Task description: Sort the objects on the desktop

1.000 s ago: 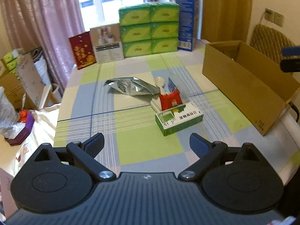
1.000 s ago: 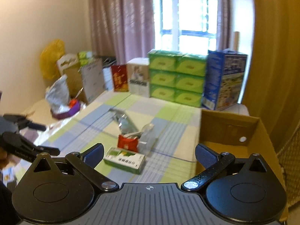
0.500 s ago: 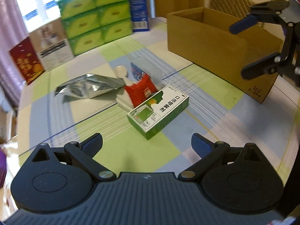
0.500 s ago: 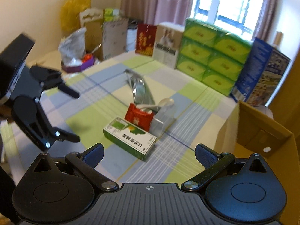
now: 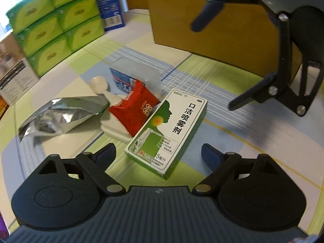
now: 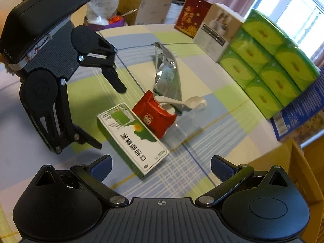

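A green-and-white medicine box [image 5: 168,133] [image 6: 132,138] lies flat on the checked tablecloth. A red packet [image 5: 134,106] [image 6: 154,114] leans on its far end. Behind them are a white spoon [image 5: 101,87] [image 6: 182,102], a silver foil bag [image 5: 60,115] [image 6: 167,73] and a clear plastic pack [image 5: 133,75] [image 6: 182,129]. My left gripper [image 5: 159,155] [image 6: 109,117] is open, its fingers wide on either side of the box's near end. My right gripper [image 6: 162,165] [image 5: 215,66] is open too, low over the box's other end, holding nothing.
An open cardboard box [image 5: 212,38] [image 6: 303,172] stands at the table's right side. Stacked green tissue packs [image 5: 56,20] [image 6: 267,60], a blue carton [image 5: 110,2] and a red card [image 6: 192,17] line the far edge. Bags and clutter [image 6: 105,12] sit beyond the table.
Both grippers have dropped and closed in on the pile from opposite sides. The medicine box now lies between the left fingers. Nothing on the table has moved.
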`<control>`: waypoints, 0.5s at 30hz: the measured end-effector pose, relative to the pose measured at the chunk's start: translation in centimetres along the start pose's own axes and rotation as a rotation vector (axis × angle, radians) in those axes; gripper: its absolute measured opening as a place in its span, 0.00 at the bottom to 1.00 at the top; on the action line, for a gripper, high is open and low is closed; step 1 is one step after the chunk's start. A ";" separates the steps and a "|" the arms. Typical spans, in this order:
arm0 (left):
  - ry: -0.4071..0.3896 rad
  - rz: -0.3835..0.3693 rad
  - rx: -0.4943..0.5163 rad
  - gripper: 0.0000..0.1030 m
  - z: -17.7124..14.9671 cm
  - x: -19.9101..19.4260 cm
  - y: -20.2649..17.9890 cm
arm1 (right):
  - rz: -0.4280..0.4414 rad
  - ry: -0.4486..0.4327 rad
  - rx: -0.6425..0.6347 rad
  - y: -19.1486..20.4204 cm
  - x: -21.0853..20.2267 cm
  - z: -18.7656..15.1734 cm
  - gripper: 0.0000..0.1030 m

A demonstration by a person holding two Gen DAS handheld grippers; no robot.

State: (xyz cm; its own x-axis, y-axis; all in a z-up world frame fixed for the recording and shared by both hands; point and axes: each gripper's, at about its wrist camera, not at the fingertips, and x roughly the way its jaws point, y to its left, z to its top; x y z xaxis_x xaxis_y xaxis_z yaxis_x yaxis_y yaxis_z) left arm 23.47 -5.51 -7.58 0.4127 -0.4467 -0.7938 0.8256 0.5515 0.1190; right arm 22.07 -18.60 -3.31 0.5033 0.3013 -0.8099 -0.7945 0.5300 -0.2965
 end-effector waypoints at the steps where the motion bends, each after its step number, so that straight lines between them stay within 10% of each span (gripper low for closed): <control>1: 0.004 -0.009 0.012 0.82 0.1 0.4 0.0 | -0.001 0.004 -0.008 -0.1 0.4 0.2 0.98; 5: 0.023 0.009 0.066 0.62 0.2 1.3 -0.7 | 0.004 0.012 -0.018 -0.7 1.5 0.6 0.98; 15: 0.027 0.031 0.058 0.52 -4.1 -3.0 -1.1 | 0.030 -0.023 -0.055 -0.6 3.0 1.9 0.98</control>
State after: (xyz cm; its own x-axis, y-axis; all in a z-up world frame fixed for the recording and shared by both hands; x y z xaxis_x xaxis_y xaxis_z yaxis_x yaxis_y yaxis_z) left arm 19.79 -1.88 -7.78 0.4285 -0.4105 -0.8049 0.8339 0.5226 0.1774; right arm 24.70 -16.56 -4.59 0.4865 0.3348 -0.8070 -0.8262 0.4767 -0.3003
